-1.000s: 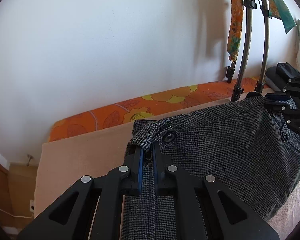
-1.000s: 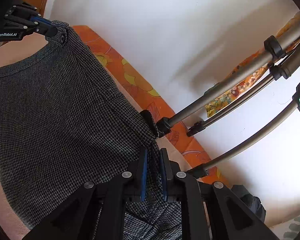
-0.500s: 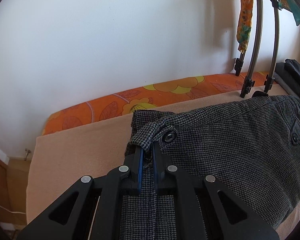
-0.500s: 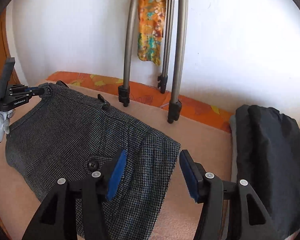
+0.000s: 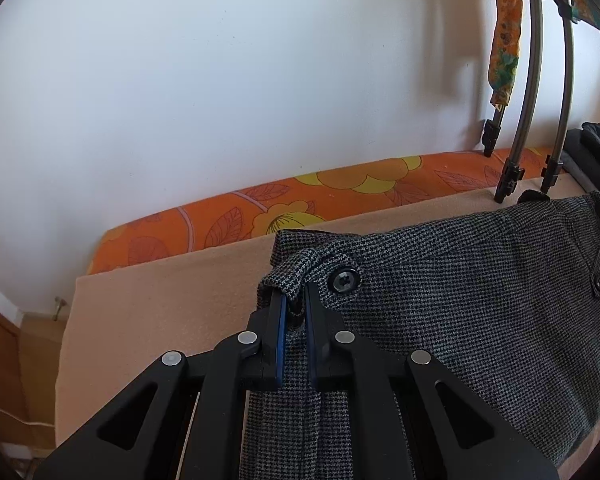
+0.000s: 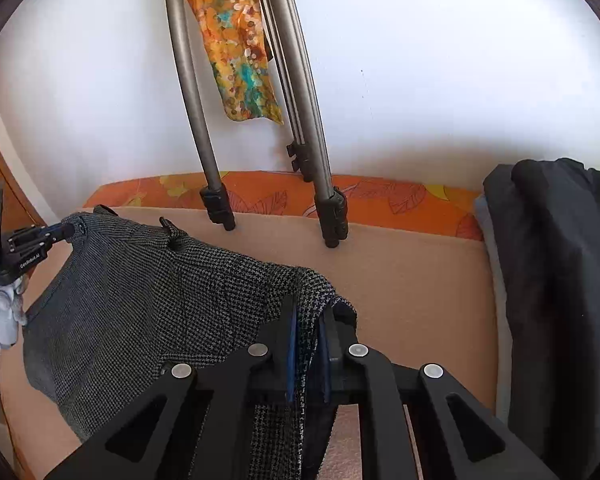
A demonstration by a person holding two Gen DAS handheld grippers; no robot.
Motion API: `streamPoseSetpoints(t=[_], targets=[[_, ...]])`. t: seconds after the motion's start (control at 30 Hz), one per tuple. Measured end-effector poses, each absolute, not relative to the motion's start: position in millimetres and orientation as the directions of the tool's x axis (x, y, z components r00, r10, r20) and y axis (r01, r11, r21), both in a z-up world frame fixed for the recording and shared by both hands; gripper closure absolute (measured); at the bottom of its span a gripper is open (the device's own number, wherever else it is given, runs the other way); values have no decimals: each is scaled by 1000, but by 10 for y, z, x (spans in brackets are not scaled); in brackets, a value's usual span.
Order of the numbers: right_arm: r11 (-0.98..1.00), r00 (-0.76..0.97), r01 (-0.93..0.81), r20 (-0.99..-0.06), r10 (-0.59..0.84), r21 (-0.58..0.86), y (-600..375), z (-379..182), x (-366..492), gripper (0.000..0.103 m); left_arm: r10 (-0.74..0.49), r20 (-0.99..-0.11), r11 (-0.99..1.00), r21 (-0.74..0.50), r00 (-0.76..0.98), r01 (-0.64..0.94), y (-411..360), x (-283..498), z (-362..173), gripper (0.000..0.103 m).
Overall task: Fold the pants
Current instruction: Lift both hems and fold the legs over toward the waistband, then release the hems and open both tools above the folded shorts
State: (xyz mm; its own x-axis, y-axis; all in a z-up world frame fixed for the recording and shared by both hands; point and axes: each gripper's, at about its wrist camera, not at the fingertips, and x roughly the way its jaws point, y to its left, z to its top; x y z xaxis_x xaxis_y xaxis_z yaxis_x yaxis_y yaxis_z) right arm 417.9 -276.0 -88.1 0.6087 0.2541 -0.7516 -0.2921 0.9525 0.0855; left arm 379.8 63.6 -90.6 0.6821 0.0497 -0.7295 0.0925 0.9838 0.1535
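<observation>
The grey houndstooth pants lie spread on the peach-coloured bed surface. My left gripper is shut on the waistband corner beside a dark button. In the right wrist view the pants stretch from the left gripper at far left to my right gripper, which is shut on the opposite edge of the fabric and lifts it slightly off the bed.
Tripod legs stand on the bed near the wall, with a colourful cloth hanging on them. A pile of dark folded clothes lies at the right. An orange floral mattress edge runs along the white wall.
My right gripper was open over the pants half a second ago; now it is shut on the fabric's edge. The left gripper has kept its hold on the waistband.
</observation>
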Motion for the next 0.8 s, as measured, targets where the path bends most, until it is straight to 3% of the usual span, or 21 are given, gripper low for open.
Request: streamPoseSetpoints(t=[0.17,0.23,0.3,0.33,0.47,0.6,0.8], targets=[[955,628,-291,-764,147,-55,-2535,-907,4209,96,98,-742,977,199,663,79,585,3887,-989,94],[952,637,-289,-762,116,-97,-2485,-883,4189,90,115,-732,975,212,671,64,603,3885,-929,87],[951,663,-277,-744,83,-140,-2467,-806,4110,66,135,-712,976,216,689,31,667,3839,-819,86],[950,676,-277,-732,86,-144,-2507,-740,4046,62,129,-708,979,202,694,24,712,3806,-758,85],[935,704,-317,-700,119,-160,-2473,-520,3756,62,100,-694,985,170,713,28,851,3536,-521,82],[909,687,-398,-696,206,-123,-2346,-350,3358,59,44,-686,989,130,726,63,958,3029,-341,71],[881,616,-471,-728,301,-35,-2224,-408,2795,58,-80,-736,981,61,673,183,817,2108,-433,71]])
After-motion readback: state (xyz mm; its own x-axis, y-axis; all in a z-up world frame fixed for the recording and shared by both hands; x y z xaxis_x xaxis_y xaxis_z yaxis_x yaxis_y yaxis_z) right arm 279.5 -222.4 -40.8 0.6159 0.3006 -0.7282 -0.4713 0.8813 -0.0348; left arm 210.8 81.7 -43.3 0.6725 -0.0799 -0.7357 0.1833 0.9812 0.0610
